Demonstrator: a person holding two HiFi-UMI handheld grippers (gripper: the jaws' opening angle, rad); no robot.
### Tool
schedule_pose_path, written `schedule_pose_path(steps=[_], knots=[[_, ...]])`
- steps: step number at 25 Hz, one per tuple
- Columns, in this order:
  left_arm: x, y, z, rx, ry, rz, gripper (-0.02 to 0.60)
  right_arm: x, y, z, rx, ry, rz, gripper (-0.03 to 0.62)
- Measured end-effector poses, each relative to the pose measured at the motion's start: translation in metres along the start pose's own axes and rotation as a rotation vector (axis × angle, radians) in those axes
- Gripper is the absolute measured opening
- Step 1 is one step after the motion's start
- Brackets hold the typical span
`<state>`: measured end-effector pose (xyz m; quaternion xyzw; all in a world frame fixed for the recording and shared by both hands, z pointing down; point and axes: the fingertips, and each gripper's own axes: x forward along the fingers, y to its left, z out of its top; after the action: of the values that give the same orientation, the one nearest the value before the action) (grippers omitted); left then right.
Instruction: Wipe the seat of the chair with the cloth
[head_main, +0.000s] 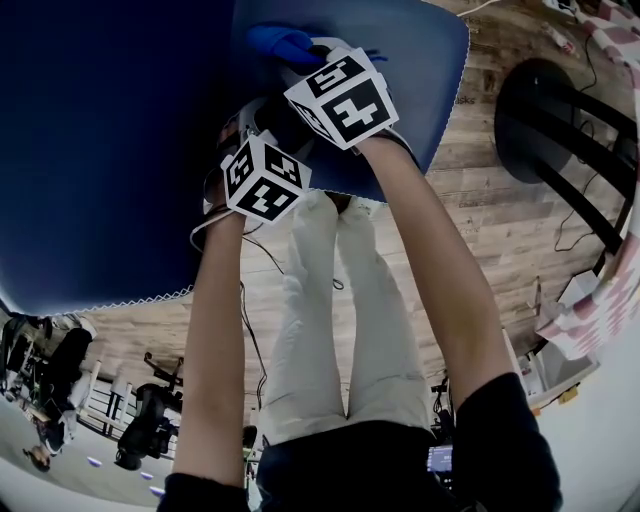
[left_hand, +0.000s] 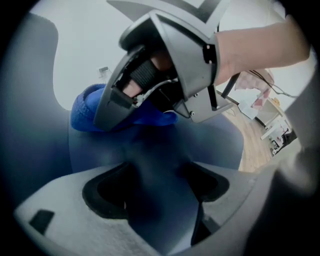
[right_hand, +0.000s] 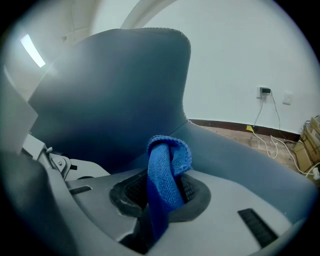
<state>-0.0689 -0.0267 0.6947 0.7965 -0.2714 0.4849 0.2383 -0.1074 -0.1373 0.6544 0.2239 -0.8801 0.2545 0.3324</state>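
In the head view, you hold both tools over the blue chair (head_main: 150, 230). Your right tongs (head_main: 305, 60) reach furthest onto the seat (head_main: 425, 70), with the blue cloth (head_main: 278, 42) bunched at their tip. Your left tongs (head_main: 248, 125) sit just beside them, nearer to you. The backrest (head_main: 90, 120) fills the left side, and a black stool (head_main: 560, 120) stands well apart on the wooden floor (head_main: 500, 230).

In the left gripper view, your left tongs (left_hand: 156, 187) stand open and grip nothing; only the seat (left_hand: 150, 150) shows through the gap. Ahead of them, the cloth (left_hand: 87, 112) lies on the seat under the right tongs (left_hand: 165, 75).

In the right gripper view, your right tongs (right_hand: 162, 197) are clamped on the cloth (right_hand: 167, 165). Its folded end stands up out of the pads, in front of the backrest (right_hand: 110, 90).
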Motion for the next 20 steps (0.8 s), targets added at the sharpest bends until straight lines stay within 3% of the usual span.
schedule_pose_path(steps=[7,20], knots=[[0.000,-0.004,-0.001,-0.001,-0.015,-0.001,0.368,0.010,0.026,0.009,-0.045,0.022,0.084,0.060],[-0.001,-0.002,-0.002,-0.001,-0.019,-0.001,0.368,-0.015,-0.013,-0.013,0.027,0.042,0.007,0.058]])
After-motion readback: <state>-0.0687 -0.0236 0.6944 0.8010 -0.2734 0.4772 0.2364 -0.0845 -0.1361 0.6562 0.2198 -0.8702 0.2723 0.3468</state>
